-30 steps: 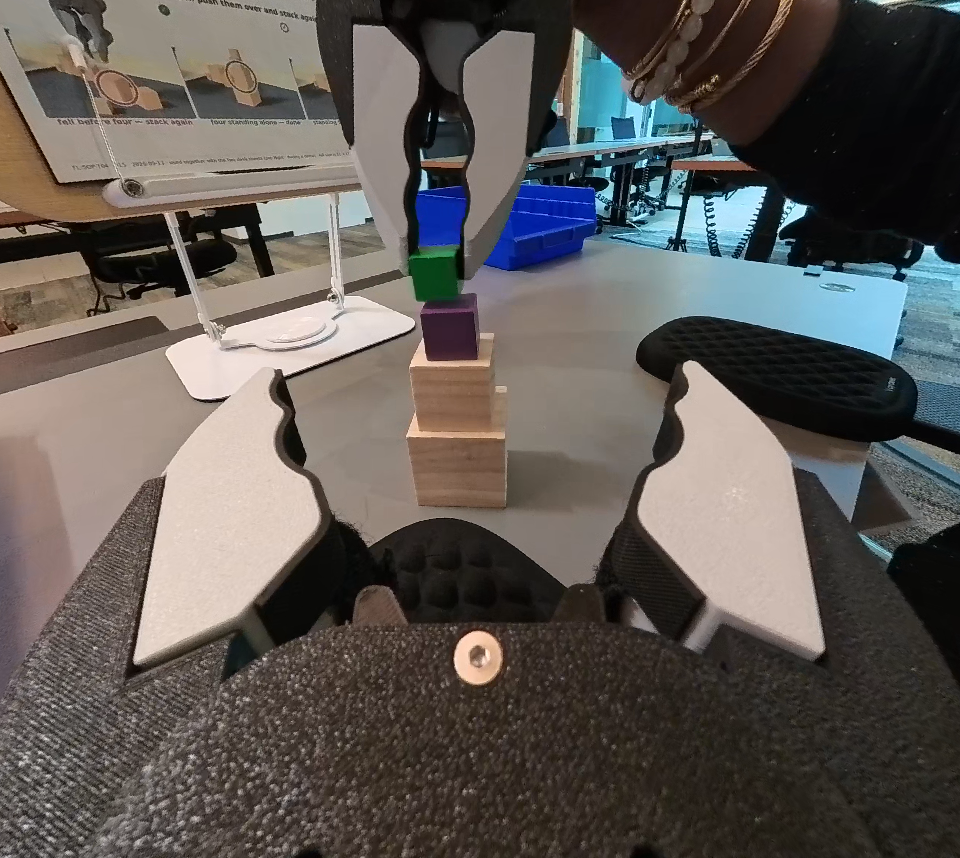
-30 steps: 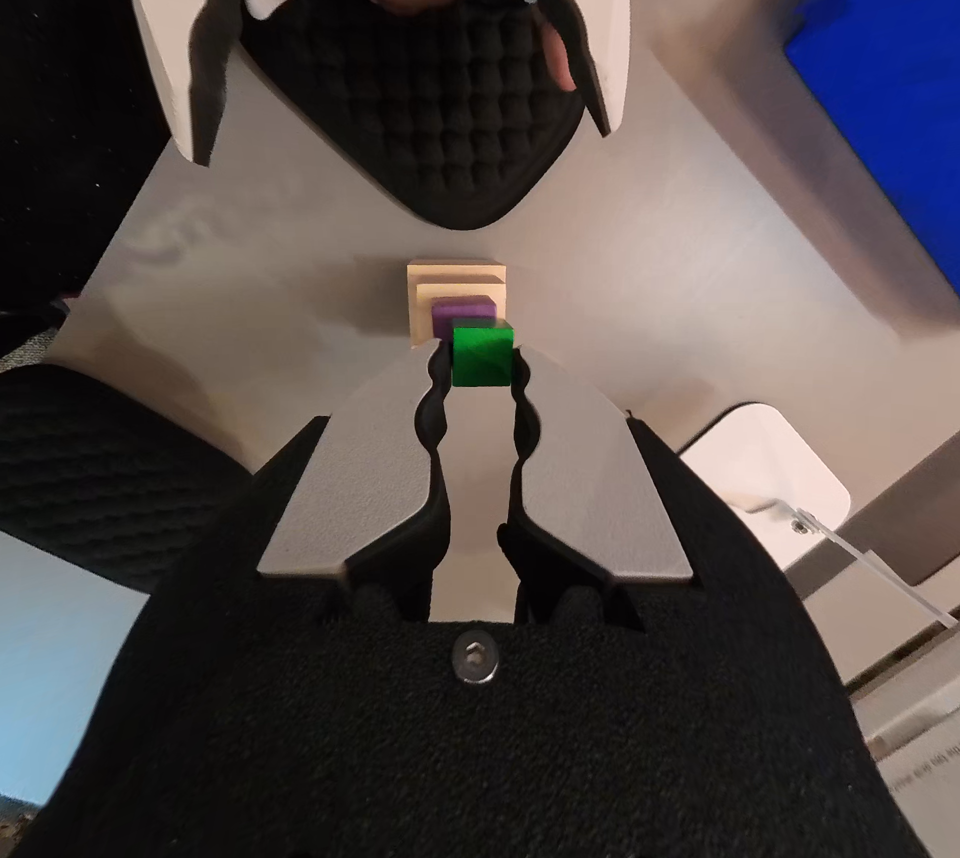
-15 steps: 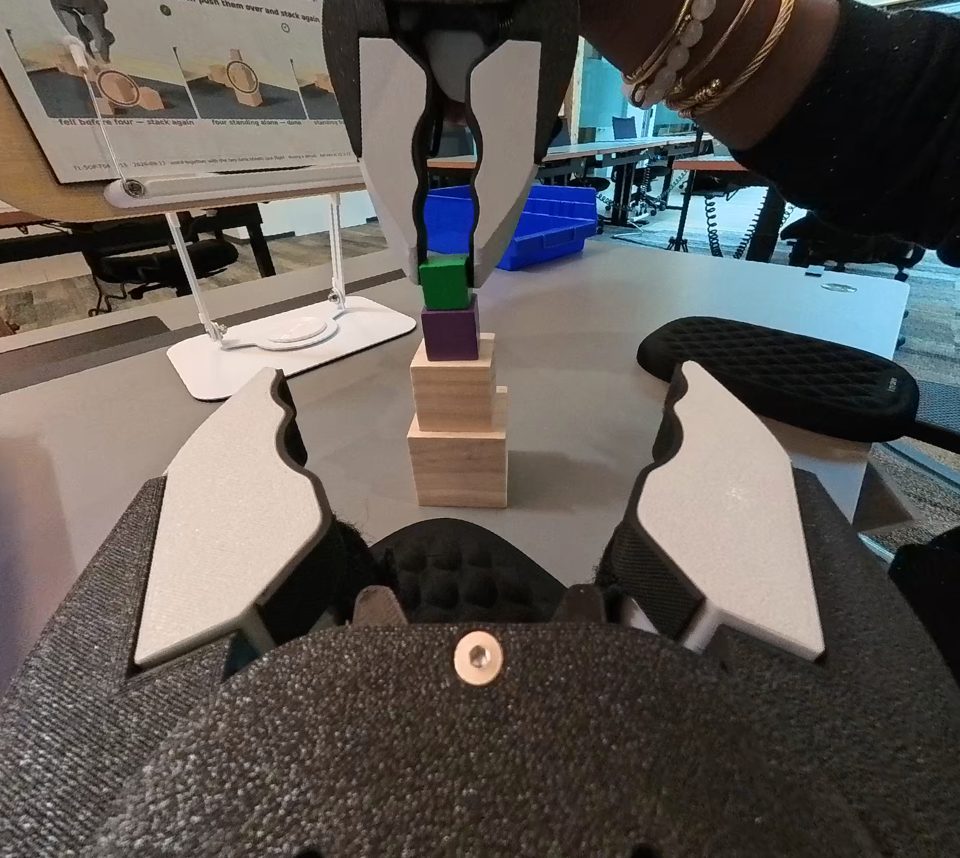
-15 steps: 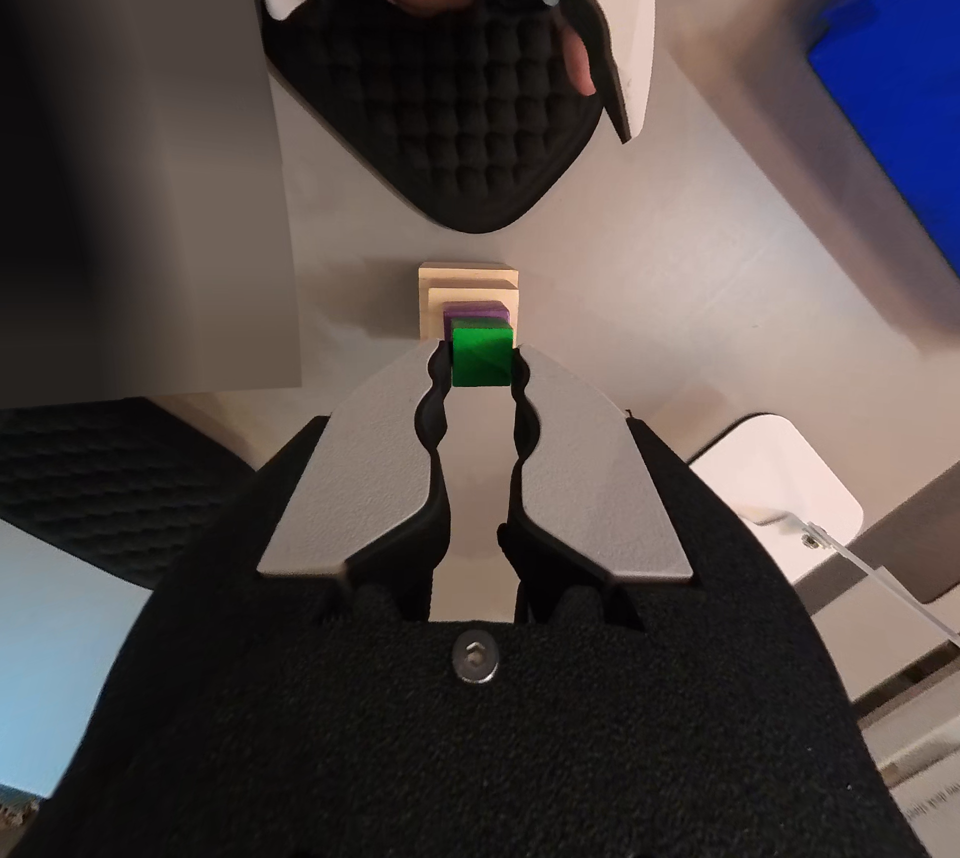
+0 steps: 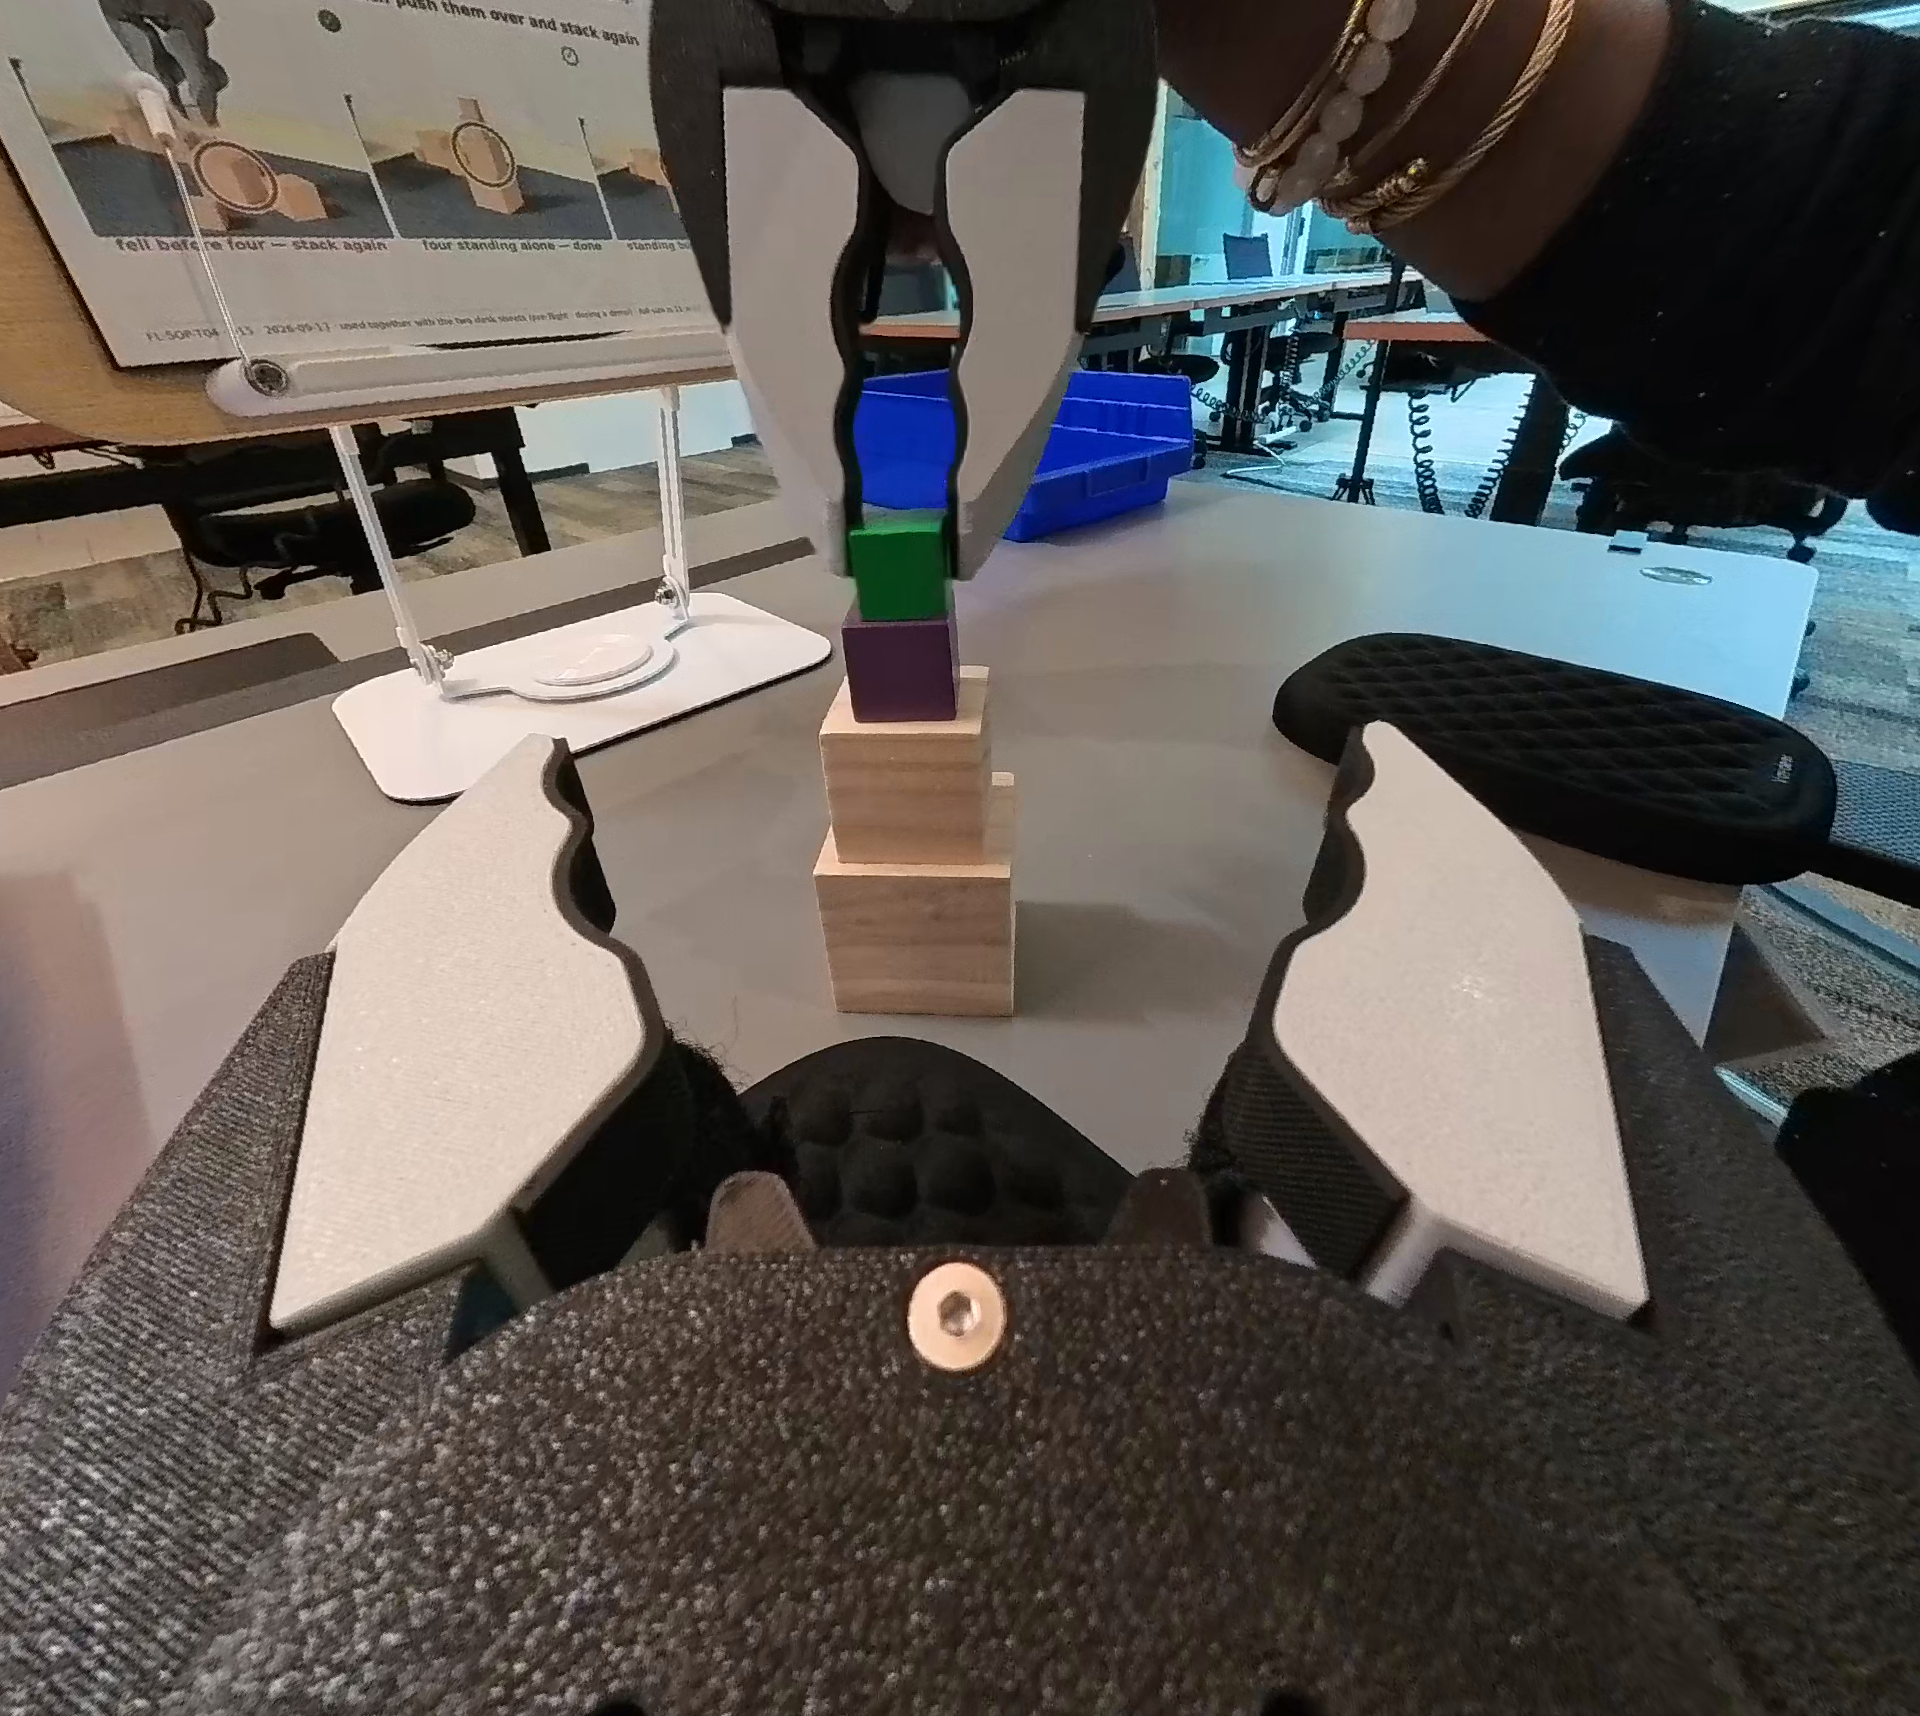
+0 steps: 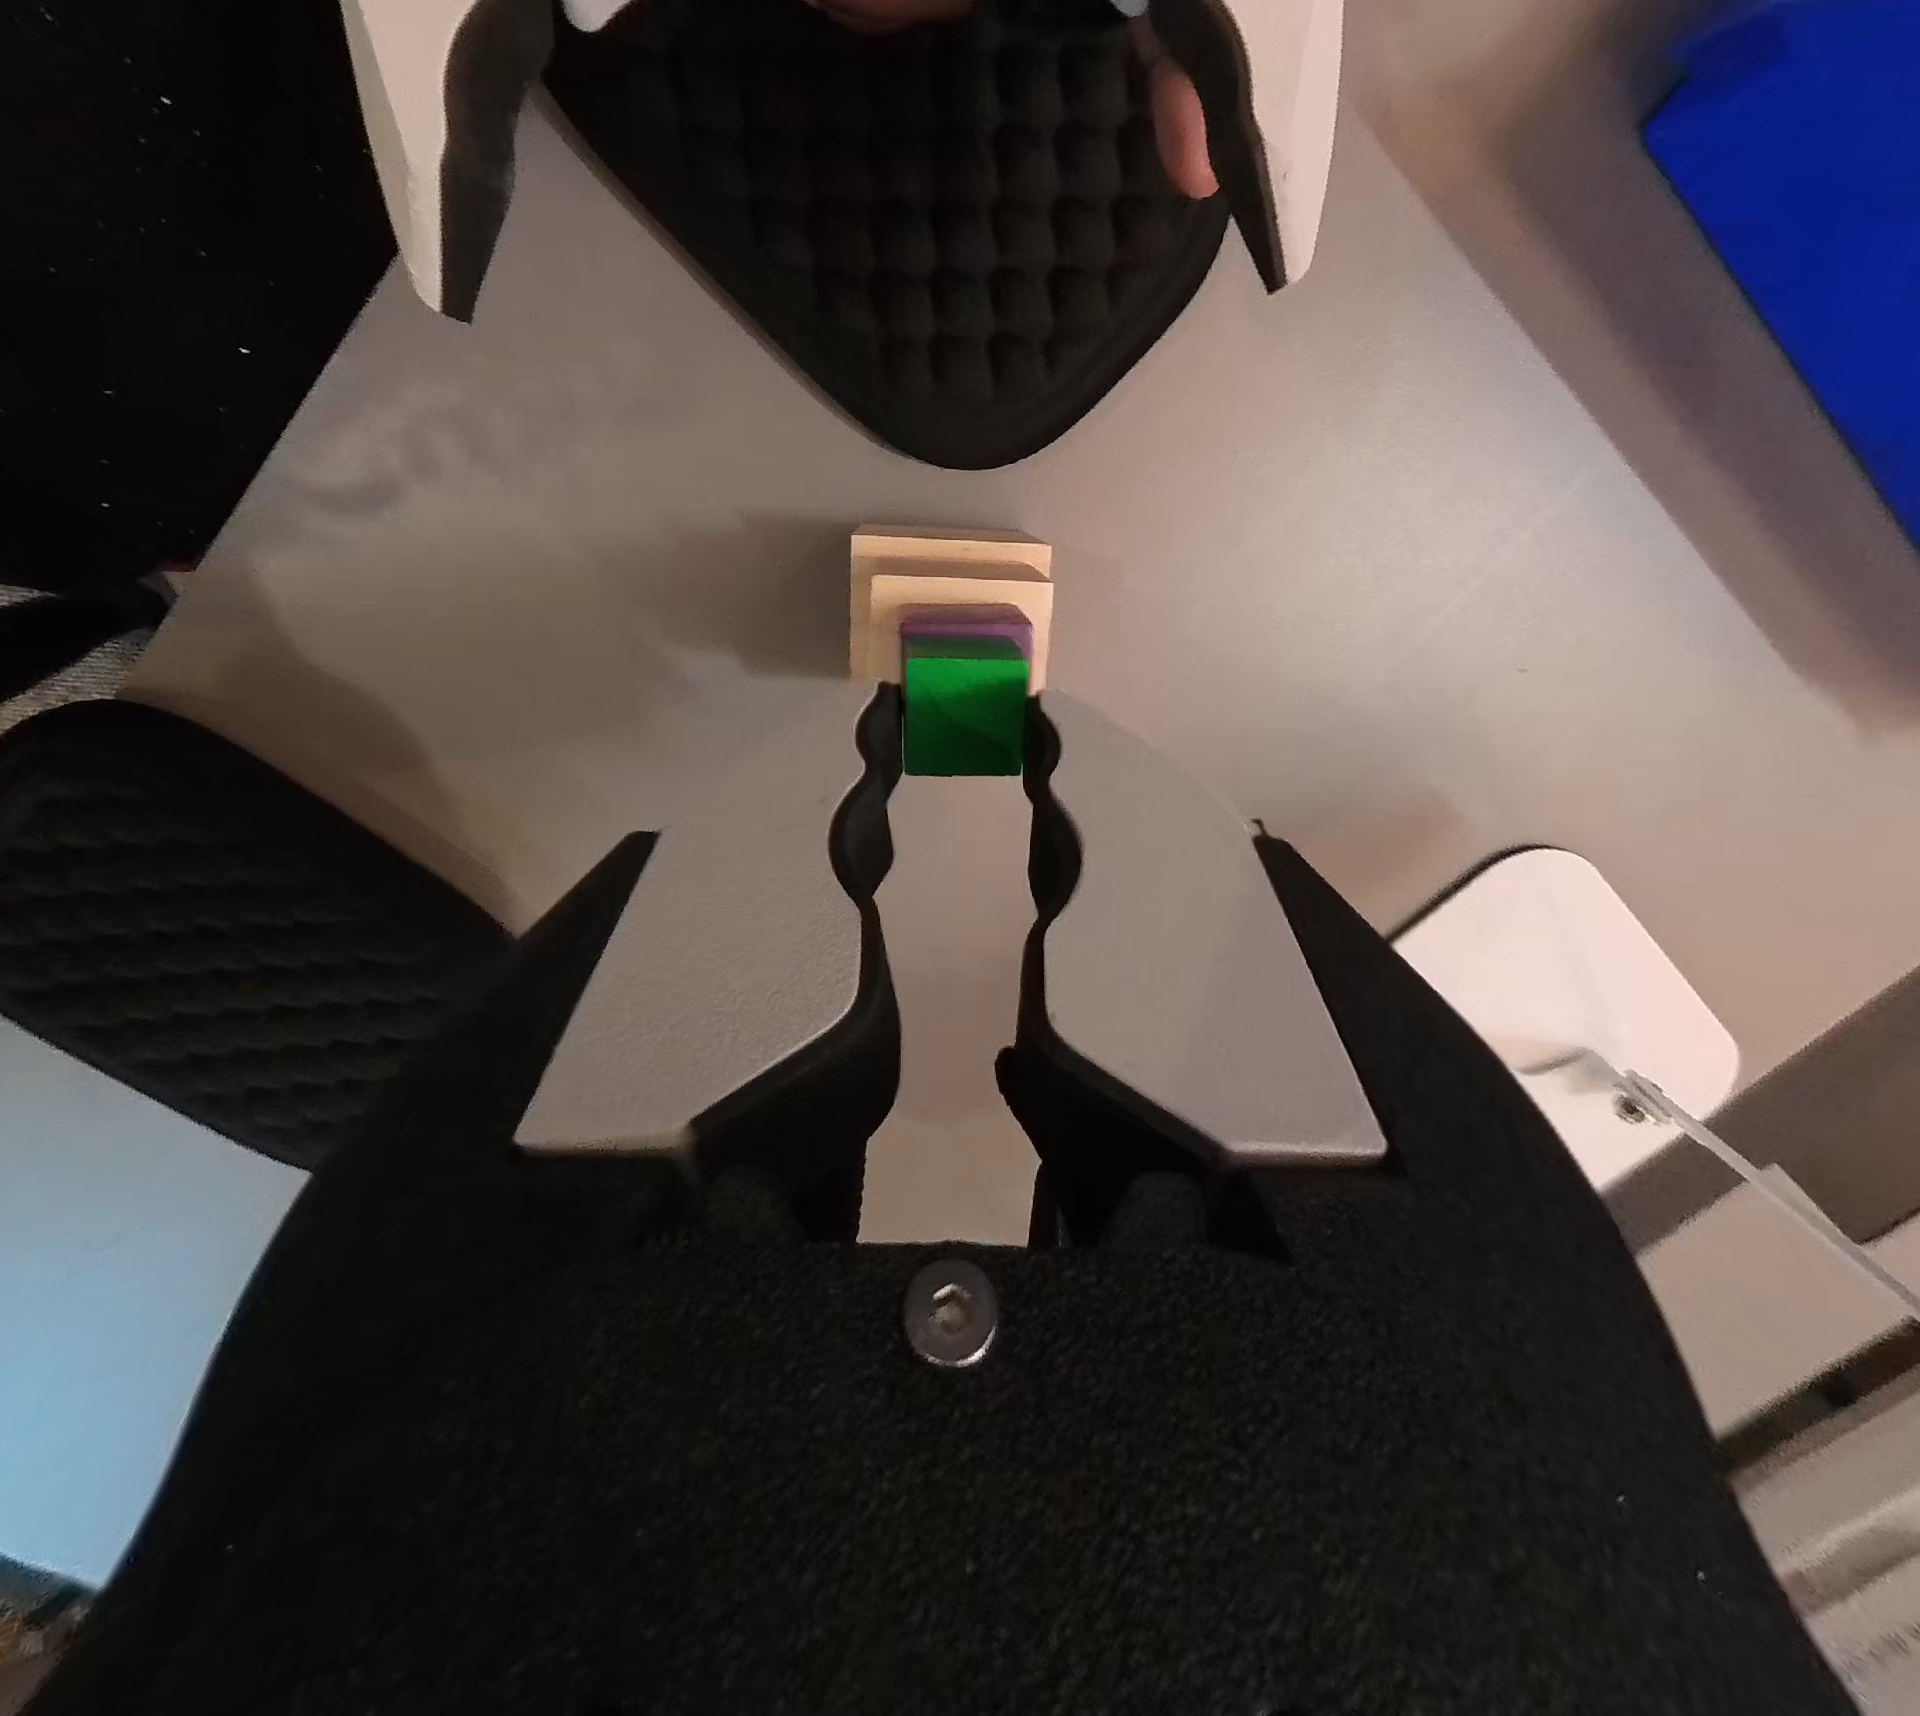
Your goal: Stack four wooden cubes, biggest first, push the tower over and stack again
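Tongs over a block tower
Right tongs [image 5: 900, 546] clench green cube [image 5: 900, 570] on purple cube [image 5: 902, 667]; only right view shows left tongs [image 6: 862, 295] released, bare.

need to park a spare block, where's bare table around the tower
Bare grey table lies right of the block tower, up to the black armrest pad, and left of it before the white stand base. Crowded: above the tower, where the right tongs grip the green cube.

Bright daylight fills the left view, windows glaring; the right view is dimmer, soft shadows on the grey tabletop [image 6: 1299, 586], fisheye-bent edges slightly blurred
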`<state>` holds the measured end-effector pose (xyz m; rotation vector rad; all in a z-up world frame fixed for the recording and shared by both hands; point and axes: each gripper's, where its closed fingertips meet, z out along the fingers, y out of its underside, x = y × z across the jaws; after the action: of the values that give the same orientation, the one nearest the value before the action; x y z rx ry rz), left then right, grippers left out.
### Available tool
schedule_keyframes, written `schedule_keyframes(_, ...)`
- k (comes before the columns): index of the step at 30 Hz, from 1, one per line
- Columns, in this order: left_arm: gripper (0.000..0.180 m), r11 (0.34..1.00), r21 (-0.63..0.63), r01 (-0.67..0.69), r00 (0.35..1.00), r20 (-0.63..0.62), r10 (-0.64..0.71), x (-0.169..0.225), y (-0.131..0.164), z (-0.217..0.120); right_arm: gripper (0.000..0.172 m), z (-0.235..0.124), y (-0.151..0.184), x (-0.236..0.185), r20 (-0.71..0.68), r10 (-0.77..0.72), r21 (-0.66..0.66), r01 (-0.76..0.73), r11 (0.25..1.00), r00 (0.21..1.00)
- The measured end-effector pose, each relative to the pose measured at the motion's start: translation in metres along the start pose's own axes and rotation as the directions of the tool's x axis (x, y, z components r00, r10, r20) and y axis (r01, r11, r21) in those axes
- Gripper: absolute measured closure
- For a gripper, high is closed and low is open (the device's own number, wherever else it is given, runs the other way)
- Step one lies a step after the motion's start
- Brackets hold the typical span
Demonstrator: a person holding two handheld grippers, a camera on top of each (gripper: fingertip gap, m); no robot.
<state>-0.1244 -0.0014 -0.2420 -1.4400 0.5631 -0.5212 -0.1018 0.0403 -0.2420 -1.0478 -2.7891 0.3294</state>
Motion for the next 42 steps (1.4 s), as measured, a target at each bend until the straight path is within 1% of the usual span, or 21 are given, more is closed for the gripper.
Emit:
schedule_keyframes(3,0.049,1.000,0.000,0.000,1.000,0.000,0.000,0.000,0.000,0.000,0.149,0.000,-0.002,0.000,0.005,-0.003,0.020,0.003,1.000,1.000)
schedule_keyframes(9,0.050,1.000,0.002,0.002,1.000,-0.001,-0.002,0.000,0.000,0.000,0.147,0.002,0.002,0.003,-0.013,-0.016,0.014,0.016,1.000,1.000)
schedule_keyframes(21,0.050,1.000,0.002,0.002,1.000,0.000,-0.002,0.000,0.000,0.000,0.146,-0.002,-0.003,0.001,-0.018,-0.018,0.043,0.019,0.999,1.000)
schedule_keyframes(23,0.050,1.000,0.003,0.002,1.000,-0.001,-0.002,0.000,0.000,0.000,0.138,-0.006,-0.008,0.001,-0.030,-0.005,0.083,0.008,0.997,1.000)
schedule_keyframes(24,0.050,1.000,0.002,0.002,1.000,-0.001,-0.002,0.000,0.000,0.000,0.131,-0.010,-0.011,0.002,-0.042,0.007,0.110,-0.002,0.994,0.999)
schedule_keyframes(27,0.050,1.000,0.003,0.001,1.000,-0.002,-0.001,0.000,0.000,0.000,0.099,-0.023,-0.020,0.004,-0.101,0.071,0.220,-0.048,0.974,0.992)
schedule_keyframes(28,0.050,1.000,0.003,0.002,1.000,-0.002,-0.002,0.000,0.000,0.000,0.086,-0.029,-0.025,0.004,-0.127,0.096,0.271,-0.058,0.961,0.987)
schedule_keyframes(30,0.050,1.000,0.003,0.002,1.000,-0.002,-0.002,0.000,0.000,0.000,0.056,-0.039,-0.031,0.005,-0.185,0.165,0.383,-0.083,0.920,0.969)
schedule_keyframes(31,0.050,1.000,0.002,0.002,1.000,-0.002,-0.002,0.000,0.000,0.000,0.040,-0.045,-0.033,0.007,-0.224,0.220,0.443,-0.102,0.891,0.949)
schedule_keyframes(32,0.050,1.000,0.002,0.001,1.000,-0.001,-0.001,0.000,0.000,0.000,0.028,-0.050,-0.033,0.009,-0.254,0.278,0.501,-0.120,0.857,0.926)
schedule_keyframes(35,0.050,1.000,0.002,0.000,1.000,0.001,0.000,0.000,0.000,0.000,0.028,-0.060,-0.026,0.006,-0.299,0.449,0.659,-0.158,0.736,0.842)
schedule_keyframes(38,0.050,1.000,0.002,0.004,1.000,0.003,-0.004,0.000,0.000,0.000,0.028,-0.067,-0.012,-0.009,-0.277,0.604,0.793,-0.178,0.583,0.747)
schedule_keyframes(40,0.050,1.000,0.000,0.004,1.000,0.006,-0.004,-0.001,0.000,0.000,0.028,-0.065,0.003,-0.021,-0.264,0.689,0.847,-0.180,0.501,0.675)
schedule_keyframes(42,0.050,1.000,-0.006,0.004,1.000,0.007,-0.004,-0.001,0.001,0.001,0.028,-0.059,0.016,-0.038,-0.239,0.749,0.884,-0.182,0.432,0.618)
